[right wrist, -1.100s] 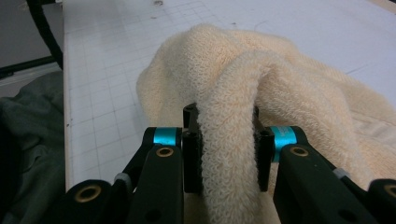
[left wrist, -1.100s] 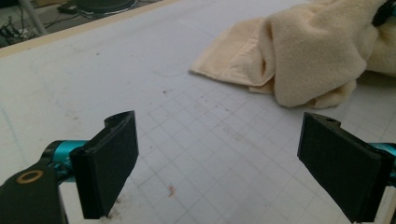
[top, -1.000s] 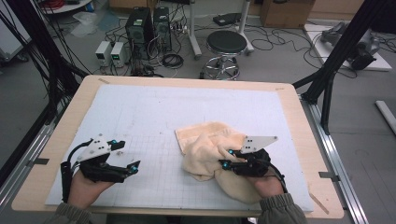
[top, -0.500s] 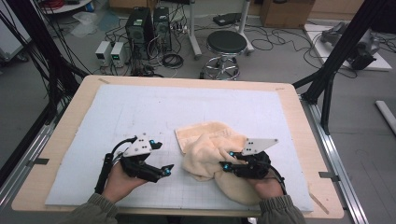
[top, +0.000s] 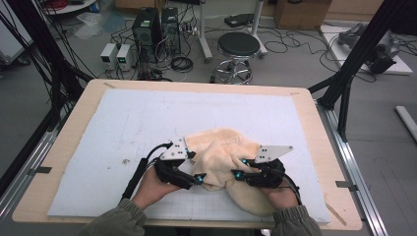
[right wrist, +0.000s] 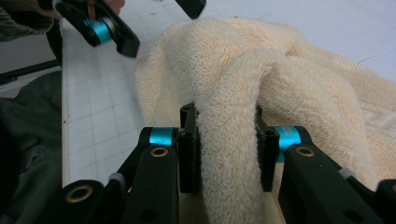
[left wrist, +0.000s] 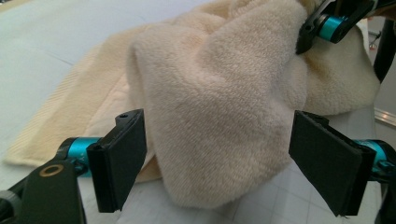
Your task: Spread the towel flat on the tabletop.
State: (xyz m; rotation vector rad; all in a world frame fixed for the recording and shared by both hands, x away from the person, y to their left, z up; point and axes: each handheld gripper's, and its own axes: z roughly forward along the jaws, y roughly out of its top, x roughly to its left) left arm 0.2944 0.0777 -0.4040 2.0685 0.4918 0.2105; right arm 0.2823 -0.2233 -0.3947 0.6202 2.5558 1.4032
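Observation:
A cream towel (top: 221,147) lies bunched on the white grid mat (top: 147,118), near its front edge. My right gripper (top: 237,174) is shut on a raised fold of it. The right gripper view shows the fold pinched between the pads (right wrist: 226,144), with the towel (right wrist: 243,60) humped beyond. My left gripper (top: 199,179) is open at the towel's near left side. In the left gripper view its jaws (left wrist: 224,161) stand wide apart on either side of a hanging lobe of towel (left wrist: 215,107). The pads are not pressing it.
The mat covers a wooden table (top: 74,123). Bare mat lies to the left and behind the towel. On the floor beyond the table are a stool (top: 238,46), computer boxes (top: 157,27) and cables. A black frame post (top: 354,59) stands at the right.
My left gripper has travelled right across the mat, from the front left to the towel's edge, and now straddles a fold. The right gripper has kept its hold in place.

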